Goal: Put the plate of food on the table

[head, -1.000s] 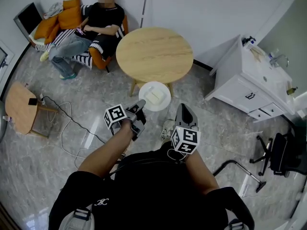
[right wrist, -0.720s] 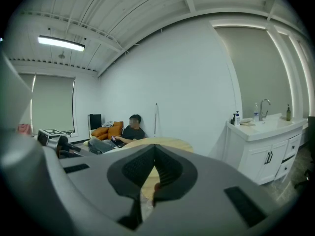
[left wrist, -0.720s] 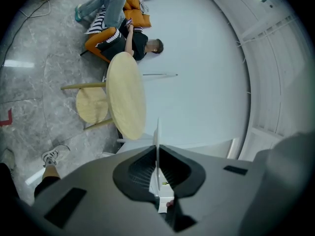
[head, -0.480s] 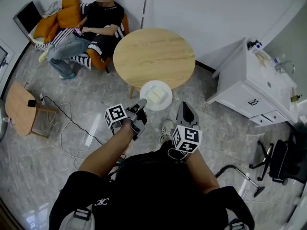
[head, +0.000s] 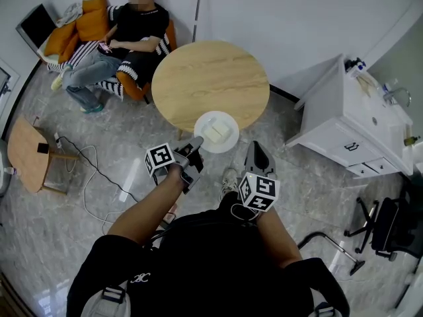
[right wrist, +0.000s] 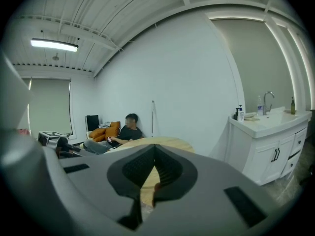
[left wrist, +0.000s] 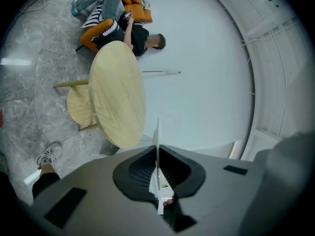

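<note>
A white plate (head: 216, 131) with a pale block of food (head: 215, 132) on it is held over the near edge of a round wooden table (head: 210, 83). My left gripper (head: 193, 145) is shut on the plate's near rim; in the left gripper view the plate (left wrist: 157, 146) shows edge-on between the jaws, with the table (left wrist: 115, 93) beyond it. My right gripper (head: 256, 154) is shut and empty, to the right of the plate, short of the table (right wrist: 165, 142).
A person sits on a striped and orange couch (head: 99, 32) behind the table. A small wooden side table (head: 26, 154) and a floor cable (head: 99, 170) lie to the left. A white sink cabinet (head: 350, 121) stands right, an office chair (head: 390, 226) beyond it.
The table has come closer to both grippers, and the plate now overlaps its near edge. Both grippers keep the same hold and pose.
</note>
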`<action>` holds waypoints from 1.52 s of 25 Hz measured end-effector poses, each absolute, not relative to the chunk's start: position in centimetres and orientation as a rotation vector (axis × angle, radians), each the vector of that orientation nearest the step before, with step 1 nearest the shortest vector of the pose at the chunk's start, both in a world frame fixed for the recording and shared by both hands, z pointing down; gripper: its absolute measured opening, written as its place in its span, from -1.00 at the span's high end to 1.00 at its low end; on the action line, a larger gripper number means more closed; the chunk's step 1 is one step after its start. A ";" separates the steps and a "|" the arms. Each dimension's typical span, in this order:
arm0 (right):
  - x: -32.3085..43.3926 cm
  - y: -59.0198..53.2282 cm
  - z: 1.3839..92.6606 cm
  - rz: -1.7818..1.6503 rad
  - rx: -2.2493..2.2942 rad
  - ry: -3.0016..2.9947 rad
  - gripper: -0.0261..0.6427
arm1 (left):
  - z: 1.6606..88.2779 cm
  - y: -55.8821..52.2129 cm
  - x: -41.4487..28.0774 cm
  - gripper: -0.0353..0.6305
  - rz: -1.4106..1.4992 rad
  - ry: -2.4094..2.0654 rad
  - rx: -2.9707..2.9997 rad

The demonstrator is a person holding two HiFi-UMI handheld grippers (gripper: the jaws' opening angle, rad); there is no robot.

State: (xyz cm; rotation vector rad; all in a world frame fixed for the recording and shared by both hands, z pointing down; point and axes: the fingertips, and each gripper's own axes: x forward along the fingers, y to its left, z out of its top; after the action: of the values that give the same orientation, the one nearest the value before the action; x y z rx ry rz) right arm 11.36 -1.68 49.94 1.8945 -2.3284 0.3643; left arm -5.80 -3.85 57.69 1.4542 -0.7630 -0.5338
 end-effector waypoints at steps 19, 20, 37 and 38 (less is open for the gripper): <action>14.5 -10.8 51.0 0.375 1.816 -2.364 0.90 | 57.9 -12.5 -2.4 0.82 -0.563 -0.783 1.454; 14.8 -11.5 51.2 0.383 1.804 -2.369 0.90 | 57.8 -13.0 -2.1 0.82 -0.569 -0.791 1.450; 17.5 -18.9 50.4 0.428 1.630 -2.449 0.90 | 55.8 -19.1 1.7 0.82 -0.647 -0.859 1.421; 17.5 -18.8 50.7 0.434 1.626 -2.446 0.90 | 56.0 -19.1 1.8 0.82 -0.642 -0.861 1.418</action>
State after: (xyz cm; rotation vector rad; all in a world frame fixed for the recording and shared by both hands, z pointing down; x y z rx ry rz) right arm 17.53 -18.85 50.69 1.6265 -2.4463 0.4340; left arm 1.78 -19.09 55.99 1.4180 -0.8609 -0.6419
